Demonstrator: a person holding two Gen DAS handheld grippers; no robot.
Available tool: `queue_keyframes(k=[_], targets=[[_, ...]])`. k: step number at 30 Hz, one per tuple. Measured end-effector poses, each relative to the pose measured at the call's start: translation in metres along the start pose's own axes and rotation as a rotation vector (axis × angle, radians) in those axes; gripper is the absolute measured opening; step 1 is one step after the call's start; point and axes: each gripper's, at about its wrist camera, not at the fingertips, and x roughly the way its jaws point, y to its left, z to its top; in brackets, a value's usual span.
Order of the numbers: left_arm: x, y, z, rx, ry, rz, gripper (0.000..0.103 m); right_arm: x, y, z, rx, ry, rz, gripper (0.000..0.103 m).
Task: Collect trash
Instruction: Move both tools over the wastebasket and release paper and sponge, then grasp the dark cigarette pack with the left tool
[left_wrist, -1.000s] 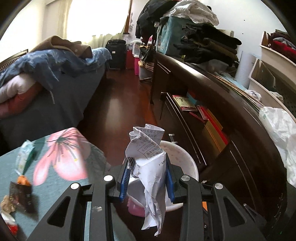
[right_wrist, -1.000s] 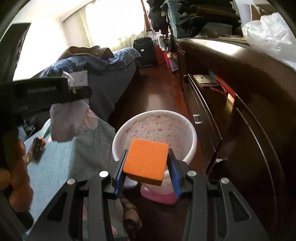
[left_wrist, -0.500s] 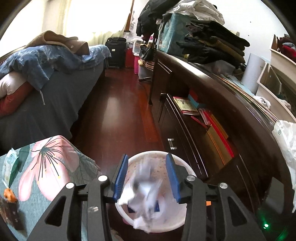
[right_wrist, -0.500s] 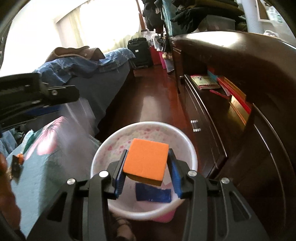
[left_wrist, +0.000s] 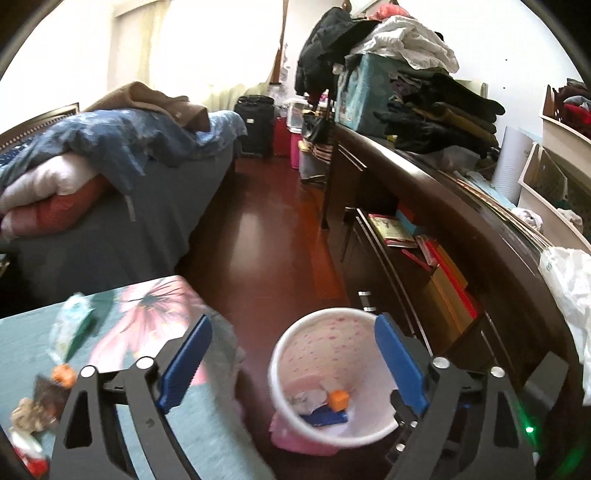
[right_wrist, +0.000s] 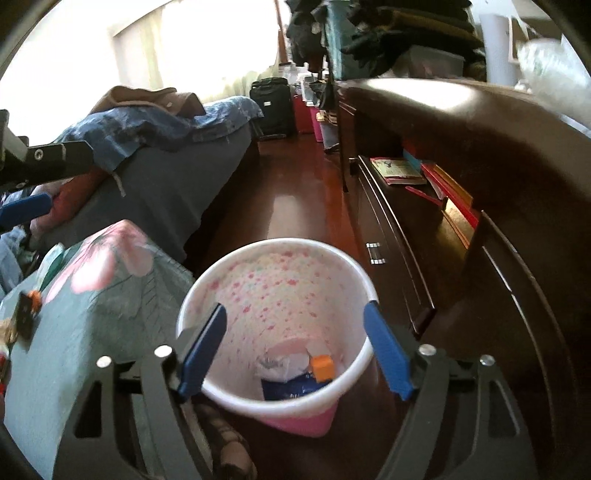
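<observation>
A white bin with pink speckles (left_wrist: 284, 354) (right_wrist: 280, 280) stands on the floor below both grippers. At its bottom lie an orange block (left_wrist: 338, 399) (right_wrist: 322, 366), crumpled white paper (left_wrist: 306, 400) (right_wrist: 282, 363) and a blue wrapper (left_wrist: 327, 417) (right_wrist: 291, 386). My left gripper (left_wrist: 291, 360) hangs above the bin, jaws opening wide with nothing between them. My right gripper (right_wrist: 295, 345) sits right over the bin, jaws opening too and holding nothing. More trash (left_wrist: 40, 398) lies on the floral cloth at the left, beside a green-white packet (left_wrist: 72, 326).
The small table under a teal floral cloth (left_wrist: 155, 306) (right_wrist: 99, 266) stands left of the bin. A dark wooden cabinet (left_wrist: 436, 229) with books runs along the right. A bed (left_wrist: 110, 206) fills the left, with red-brown floor between. The left gripper's finger (right_wrist: 48, 162) shows at the right view's left edge.
Both grippers opened. The crumpled paper fell from the left one and the orange block from the right one; both now lie in the bin.
</observation>
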Motion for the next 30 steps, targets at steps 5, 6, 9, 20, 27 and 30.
queue_keyframes(k=[5,6,9,20,27,30], targets=[[-0.031,0.02,-0.011,0.01,0.0,0.055,0.095,-0.037,0.027,-0.011,-0.064,-0.001,0.021,0.085],[-0.037,0.026,-0.014,0.009,0.005,0.065,0.095,-0.044,0.031,-0.014,-0.074,0.001,0.03,0.086],[-0.052,0.046,-0.02,0.004,0.013,0.091,0.096,-0.064,0.052,-0.019,-0.118,0.004,0.057,0.087],[-0.07,0.145,-0.043,-0.092,0.109,0.222,0.099,-0.117,0.128,-0.031,-0.28,-0.024,0.14,0.091],[-0.016,0.181,-0.054,-0.111,0.255,0.239,0.099,-0.124,0.156,-0.037,-0.33,-0.034,0.176,0.091],[0.0,0.187,-0.058,-0.108,0.289,0.254,0.099,-0.121,0.164,-0.038,-0.352,-0.026,0.188,0.091]])
